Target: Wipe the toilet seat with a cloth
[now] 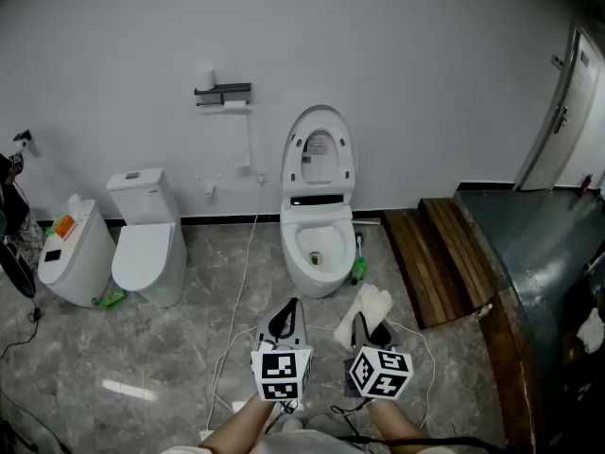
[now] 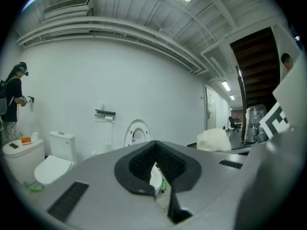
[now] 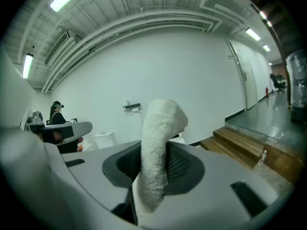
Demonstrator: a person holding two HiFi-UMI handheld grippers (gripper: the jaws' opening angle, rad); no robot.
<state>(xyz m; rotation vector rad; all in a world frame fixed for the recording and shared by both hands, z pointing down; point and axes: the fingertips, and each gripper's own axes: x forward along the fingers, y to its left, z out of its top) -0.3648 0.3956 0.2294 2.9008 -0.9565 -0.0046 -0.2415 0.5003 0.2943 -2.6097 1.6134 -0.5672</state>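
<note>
Right gripper (image 1: 367, 331) clamped on cloth (image 3: 162, 123); left gripper (image 2: 154, 163) shut, empty. Cloth looks soft, light, floppy: pinch low, leave a thick wad free.

Three toilets, two grippers, one cloth.
Three toilets line the wall: an open toilet (image 1: 318, 246), a shut toilet (image 1: 146, 249) and a round toilet (image 1: 77, 255). There are two grippers, the left gripper (image 1: 287, 308) and the right gripper (image 1: 362, 322), each carrying one marker cube, and one white cloth (image 1: 371, 301). Also counted: two wooden steps (image 1: 442, 252), one paper holder (image 1: 223, 93), one door (image 1: 565, 112), one green bottle (image 1: 359, 270).
</note>
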